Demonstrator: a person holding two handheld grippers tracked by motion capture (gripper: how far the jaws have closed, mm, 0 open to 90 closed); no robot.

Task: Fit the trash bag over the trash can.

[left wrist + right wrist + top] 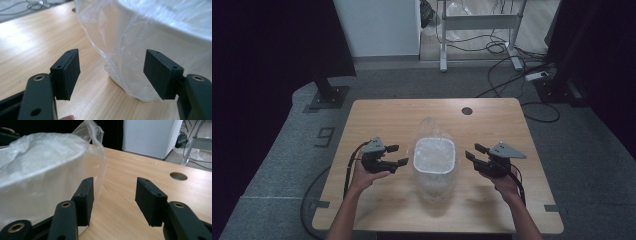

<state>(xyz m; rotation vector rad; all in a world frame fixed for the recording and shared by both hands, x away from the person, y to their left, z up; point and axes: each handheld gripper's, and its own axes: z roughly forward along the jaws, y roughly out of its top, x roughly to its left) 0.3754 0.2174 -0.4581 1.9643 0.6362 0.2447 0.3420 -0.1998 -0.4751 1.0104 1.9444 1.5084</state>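
Observation:
A white square-ish tub [434, 155] wrapped in a clear plastic bag [432, 185] stands in the middle of the wooden table [377, 117]. My left gripper [397, 155] is open just left of it, jaws pointing at its side. In the left gripper view the bagged tub [150, 37] sits close ahead, between and beyond the open pads [71, 72]. My right gripper [475, 152] is open just right of the tub. In the right gripper view the bagged tub [45, 180] sits at the left, beside the left pad [86, 197], with bare table between the jaws.
A round cable hole [467, 110] lies in the table's far right part. Beyond the table are a white cabinet [377, 25], a metal frame [477, 22], floor cables and a power strip [537, 76]. A black stand base [329, 95] sits at the far left.

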